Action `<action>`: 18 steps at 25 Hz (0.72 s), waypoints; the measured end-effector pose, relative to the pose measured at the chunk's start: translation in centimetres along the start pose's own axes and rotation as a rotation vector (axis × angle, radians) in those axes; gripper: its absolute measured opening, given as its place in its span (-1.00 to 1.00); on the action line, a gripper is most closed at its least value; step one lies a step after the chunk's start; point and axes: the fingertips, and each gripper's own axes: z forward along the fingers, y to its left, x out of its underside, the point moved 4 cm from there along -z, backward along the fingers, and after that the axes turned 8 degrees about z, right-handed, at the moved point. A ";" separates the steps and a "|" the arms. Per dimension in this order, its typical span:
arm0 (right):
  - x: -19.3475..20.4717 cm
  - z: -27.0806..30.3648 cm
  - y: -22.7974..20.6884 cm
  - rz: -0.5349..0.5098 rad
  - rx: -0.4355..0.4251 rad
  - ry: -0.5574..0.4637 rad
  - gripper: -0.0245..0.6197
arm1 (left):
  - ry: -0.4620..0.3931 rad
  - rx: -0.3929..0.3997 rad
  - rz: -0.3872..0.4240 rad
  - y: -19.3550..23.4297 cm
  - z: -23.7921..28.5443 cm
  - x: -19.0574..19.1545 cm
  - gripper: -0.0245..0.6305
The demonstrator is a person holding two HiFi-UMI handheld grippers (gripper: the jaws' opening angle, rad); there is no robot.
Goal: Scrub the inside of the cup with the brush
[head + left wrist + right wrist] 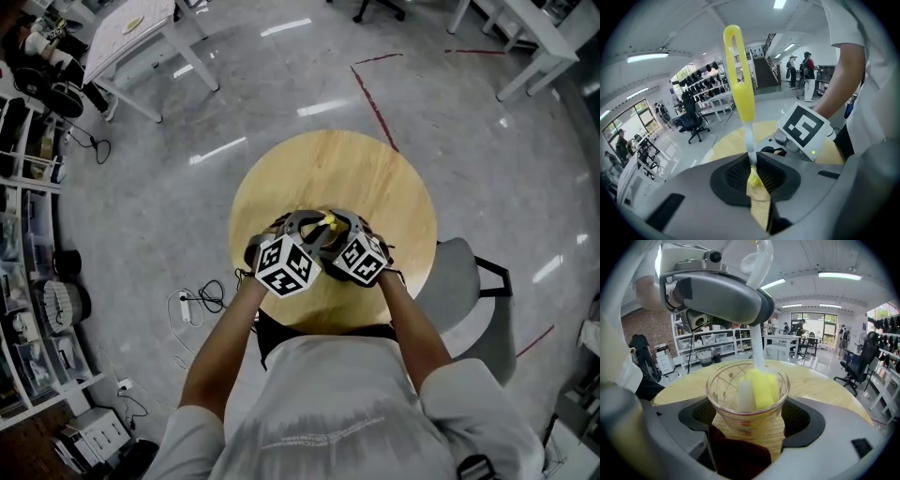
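A clear glass cup (747, 401) with a faint printed pattern stands between the jaws of my right gripper (747, 423), which is shut on it. The brush's yellow and white sponge head (758, 389) sits down inside the cup. Its white stem (756, 345) rises to my left gripper (723, 292), which hangs just above the cup. In the left gripper view, my left gripper (752, 171) is shut on that stem, and the yellow handle (739, 75) points away. In the head view both grippers (286, 265) (362, 259) meet over the table's near side.
The round wooden table (356, 173) holds only the grippers. A grey chair (469, 300) stands at its right. A power strip with cables (185, 307) lies on the floor at the left. White tables (141, 37) stand farther back, and shelves (28, 234) line the left wall.
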 end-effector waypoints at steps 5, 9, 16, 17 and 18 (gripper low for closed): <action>-0.2 0.3 -0.4 0.012 0.020 -0.004 0.40 | -0.002 -0.052 0.049 0.3 -1.2 0.1 -0.77; -0.1 0.3 -0.7 0.032 0.048 -0.013 0.40 | -0.034 -0.102 0.040 1.0 -2.8 -1.0 -0.77; -0.6 0.7 -1.7 0.099 0.144 -0.025 0.40 | -0.130 -0.135 -0.105 3.4 -6.4 -2.4 -0.78; -0.6 0.7 -1.7 0.106 0.154 -0.025 0.40 | -0.154 -0.133 -0.144 3.9 -7.0 -2.6 -0.78; -0.6 0.7 -1.7 0.114 0.163 -0.026 0.40 | -0.174 -0.127 -0.180 4.4 -7.6 -2.9 -0.78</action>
